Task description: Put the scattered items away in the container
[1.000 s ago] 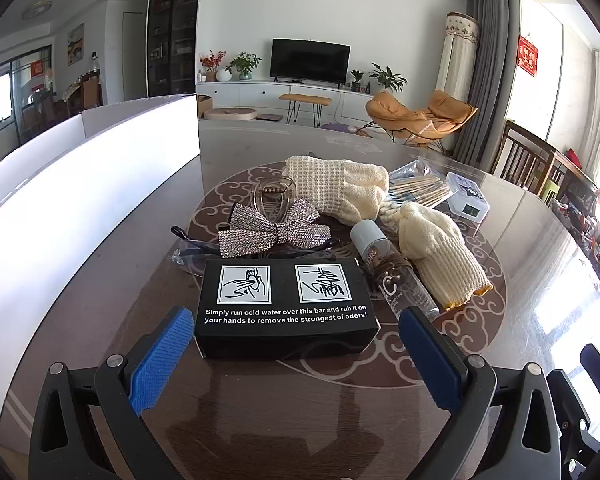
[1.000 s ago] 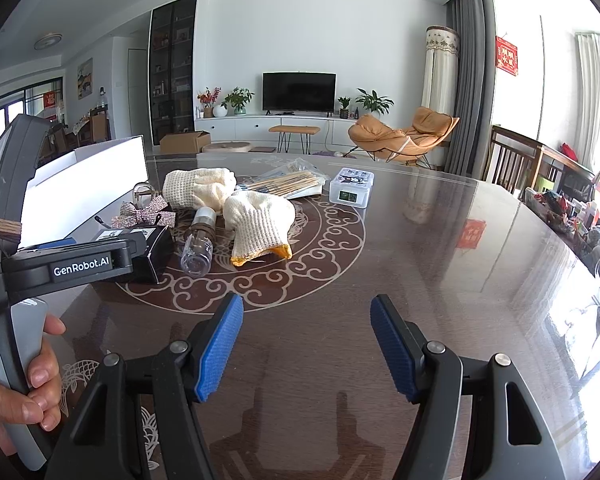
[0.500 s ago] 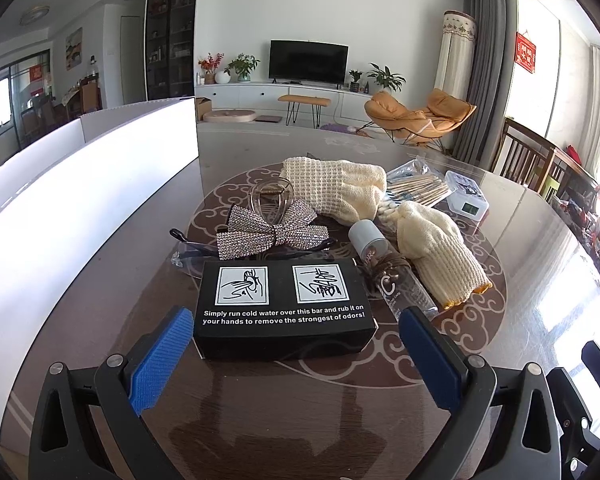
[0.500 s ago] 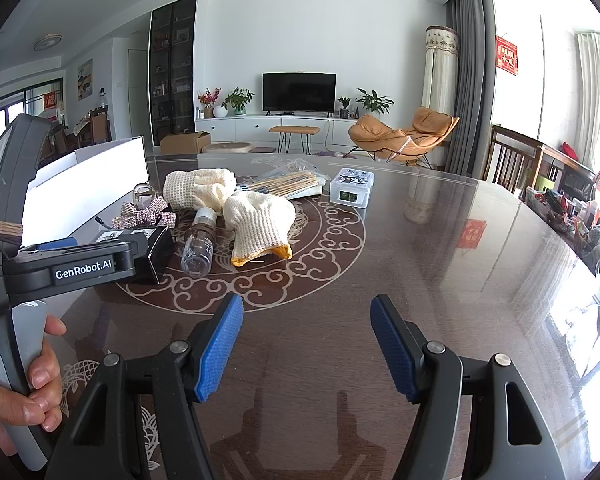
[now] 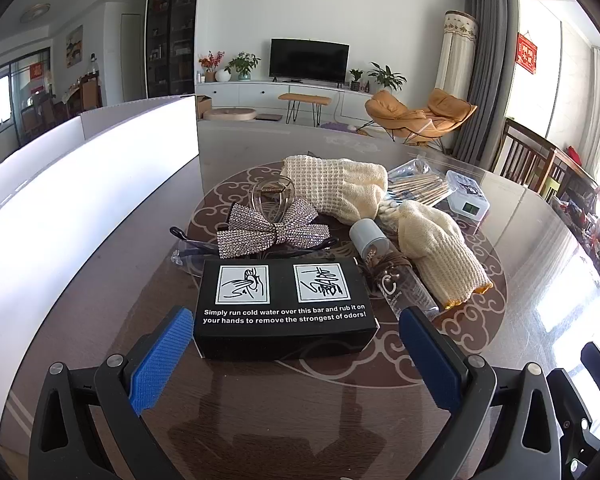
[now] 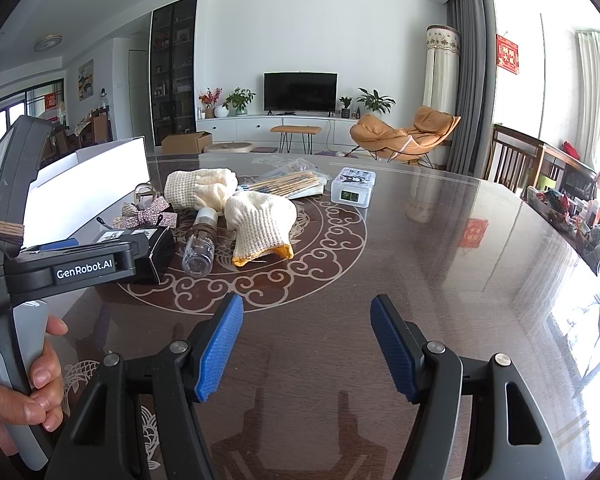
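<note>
The black box (image 5: 285, 305) lies flat on the tabletop (image 5: 300, 408), directly ahead of the left hand-held gripper (image 5: 296, 356) at 12 o'clock, with its printed face up. It appears to be a rigid cardboard carton, probably light, with smooth and possibly slick sides. Judged best hold: across the two short ends, pads square to the walls, with moderate pressure so the card does not crush.

The left hand-held gripper is spread wide. Its blue pads (image 5: 161, 356) stand at 9 and 3 o'clock of the box's near edge, apart from the box and touching nothing.

Beyond the box, at 12 o'clock, sits a sparkly bow (image 5: 272, 233) on a pair of glasses (image 5: 188, 254). At 2 o'clock lie a clear bottle (image 5: 396, 276) and a knitted glove (image 5: 440, 254); the bottle is just beside the box. The white container (image 5: 76, 200) stands at 10 o'clock, its wall near the box.

The right hand-held gripper (image 6: 306, 350) is also released and empty, pointing at bare tabletop well apart from the items.
</note>
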Demonstrator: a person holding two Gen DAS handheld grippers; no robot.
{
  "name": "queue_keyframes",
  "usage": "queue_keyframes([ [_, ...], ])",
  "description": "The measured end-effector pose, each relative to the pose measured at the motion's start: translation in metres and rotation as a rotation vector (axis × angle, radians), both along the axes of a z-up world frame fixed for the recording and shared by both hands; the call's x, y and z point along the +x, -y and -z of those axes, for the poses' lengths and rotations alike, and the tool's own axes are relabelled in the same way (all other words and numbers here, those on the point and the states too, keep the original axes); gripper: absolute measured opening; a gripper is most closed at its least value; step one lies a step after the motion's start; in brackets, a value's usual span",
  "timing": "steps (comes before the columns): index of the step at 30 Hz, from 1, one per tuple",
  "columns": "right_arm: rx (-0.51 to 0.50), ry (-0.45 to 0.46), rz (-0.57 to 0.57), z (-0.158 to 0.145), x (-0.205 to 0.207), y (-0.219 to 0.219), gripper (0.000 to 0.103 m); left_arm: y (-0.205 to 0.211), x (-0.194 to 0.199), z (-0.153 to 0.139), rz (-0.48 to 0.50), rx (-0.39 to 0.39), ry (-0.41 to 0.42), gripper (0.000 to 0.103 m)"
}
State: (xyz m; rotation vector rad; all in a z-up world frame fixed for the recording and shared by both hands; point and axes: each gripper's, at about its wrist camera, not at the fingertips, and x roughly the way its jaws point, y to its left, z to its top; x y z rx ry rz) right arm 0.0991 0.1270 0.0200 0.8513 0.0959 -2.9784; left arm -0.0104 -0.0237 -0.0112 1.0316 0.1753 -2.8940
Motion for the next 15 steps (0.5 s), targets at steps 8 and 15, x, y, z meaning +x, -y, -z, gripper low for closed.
queue_keyframes([
  [8,-0.001,0.000,-0.001,0.0000,-0.0002,-0.0002,0.068,0.0007,-0.0004,0.0007,0.000,0.002,-0.006,0.103],
  [15,-0.001,0.000,-0.001,0.0001,-0.0002,0.0000,0.068,0.0019,-0.0004,0.0012,-0.002,0.005,-0.006,0.103],
])
